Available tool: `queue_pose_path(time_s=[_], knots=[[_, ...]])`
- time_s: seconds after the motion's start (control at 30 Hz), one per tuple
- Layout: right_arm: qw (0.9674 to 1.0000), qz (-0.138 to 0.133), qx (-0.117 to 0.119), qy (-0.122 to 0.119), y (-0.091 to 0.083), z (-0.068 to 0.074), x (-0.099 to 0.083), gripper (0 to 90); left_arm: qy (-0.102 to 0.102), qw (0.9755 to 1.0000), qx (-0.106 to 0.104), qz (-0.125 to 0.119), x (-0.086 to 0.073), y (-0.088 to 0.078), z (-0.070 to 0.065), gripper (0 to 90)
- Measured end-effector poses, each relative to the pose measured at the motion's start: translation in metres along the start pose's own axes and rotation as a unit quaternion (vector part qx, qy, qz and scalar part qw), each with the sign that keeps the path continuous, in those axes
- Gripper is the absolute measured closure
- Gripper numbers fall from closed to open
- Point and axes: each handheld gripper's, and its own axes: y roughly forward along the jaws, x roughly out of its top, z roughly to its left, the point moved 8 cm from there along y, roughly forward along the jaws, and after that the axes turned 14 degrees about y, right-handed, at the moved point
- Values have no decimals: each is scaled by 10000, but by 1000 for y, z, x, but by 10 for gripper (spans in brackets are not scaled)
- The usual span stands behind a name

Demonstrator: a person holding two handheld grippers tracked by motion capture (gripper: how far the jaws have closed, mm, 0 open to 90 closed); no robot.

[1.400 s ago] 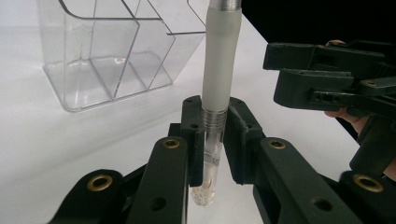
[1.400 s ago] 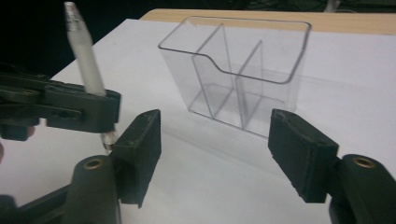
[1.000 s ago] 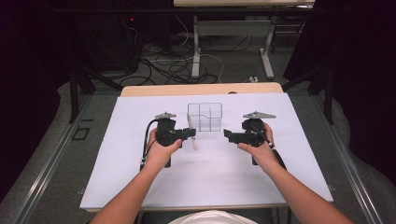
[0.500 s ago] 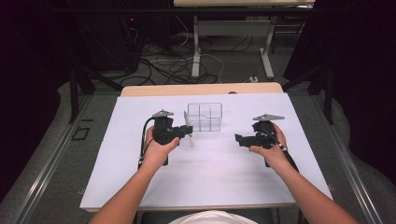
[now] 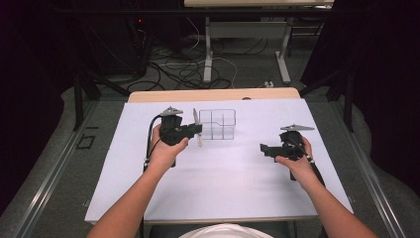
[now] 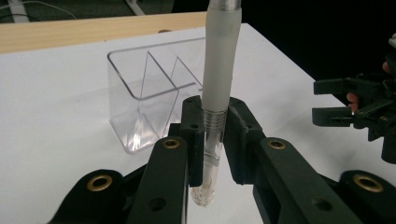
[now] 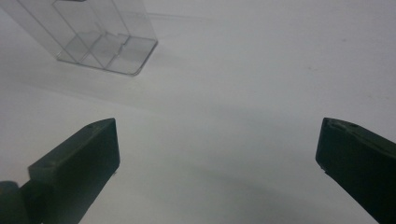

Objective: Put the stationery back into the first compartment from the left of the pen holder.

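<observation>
Beside the clear organizer [image 5: 217,124], left gripper [image 5: 197,130] clamps the pen [image 6: 218,93]; right gripper [image 5: 263,148] gapes empty.

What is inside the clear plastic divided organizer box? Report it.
The clear plastic divided organizer box shows bare compartments between see-through dividers. The frosted pen with a clear tip stands upright just outside it, clamped in the left gripper, whose jaws hide the box's near corner.

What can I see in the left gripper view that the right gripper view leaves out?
The left gripper view alone gives the left gripper shut on an upright pen with a frosted cap, the wooden table edge behind, and the other hand's gripper far off. The right gripper view alone gives the right gripper, its jaws wide apart with nothing between them. Both share the clear divided box and the white sheet.
</observation>
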Motion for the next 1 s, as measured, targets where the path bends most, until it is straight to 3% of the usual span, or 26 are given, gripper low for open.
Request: queue_pose_path(time_s=[0.1,0.37,0.53,1.0], knots=[[9999,-70,48,142,-2,-3,2,0,50,10000,62,-49,9,0,3,790],[10000,-75,-22,54,-3,-7,-1,0,167,9996,184,-116,29,0,9,790],[9998,-110,-38,160,-2,-8,-1,0,272,9991,276,-169,40,2,12,790],[9998,-125,17,146,0,-10,-2,0,244,9979,555,-223,58,12,25,790]])
